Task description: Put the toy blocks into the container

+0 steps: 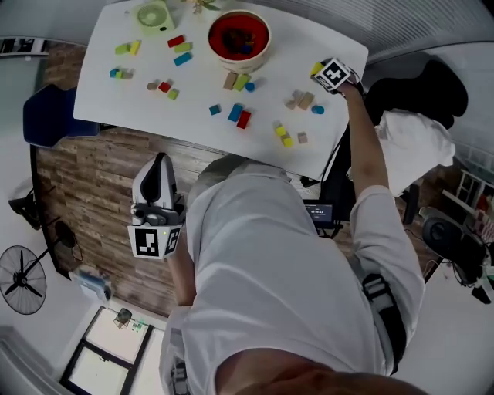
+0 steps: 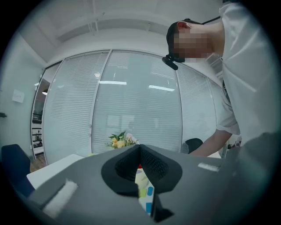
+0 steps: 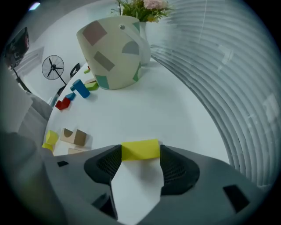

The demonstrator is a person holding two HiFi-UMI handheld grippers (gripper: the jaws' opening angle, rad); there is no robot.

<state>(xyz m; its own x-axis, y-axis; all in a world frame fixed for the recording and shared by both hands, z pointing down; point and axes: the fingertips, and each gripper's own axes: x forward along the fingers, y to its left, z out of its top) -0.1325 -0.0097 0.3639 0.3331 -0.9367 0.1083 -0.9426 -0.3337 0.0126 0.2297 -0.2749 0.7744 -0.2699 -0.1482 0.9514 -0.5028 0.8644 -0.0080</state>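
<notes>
A white table (image 1: 139, 85) carries several scattered coloured blocks (image 1: 235, 113) and a bowl (image 1: 262, 54) that is red inside. In the right gripper view the bowl (image 3: 114, 52) is cream with coloured patches. My right gripper (image 1: 318, 69) reaches over the table's right end. A yellow block (image 3: 140, 149) lies on the table right at its fingertips, spanning the wide gap of this open gripper (image 3: 139, 163). My left gripper (image 1: 160, 160) hangs low beside the person, off the table. Its jaws meet at the tips (image 2: 140, 147), shut on nothing.
Wooden blocks (image 3: 73, 137) and a yellow one (image 3: 49, 139) lie left of the right gripper. A green round object (image 1: 152, 14) and flowers (image 3: 140, 6) stand at the table's far edge. A blue chair (image 1: 46, 112), a fan (image 1: 19, 278) and a dark chair (image 1: 432, 92) surround the table.
</notes>
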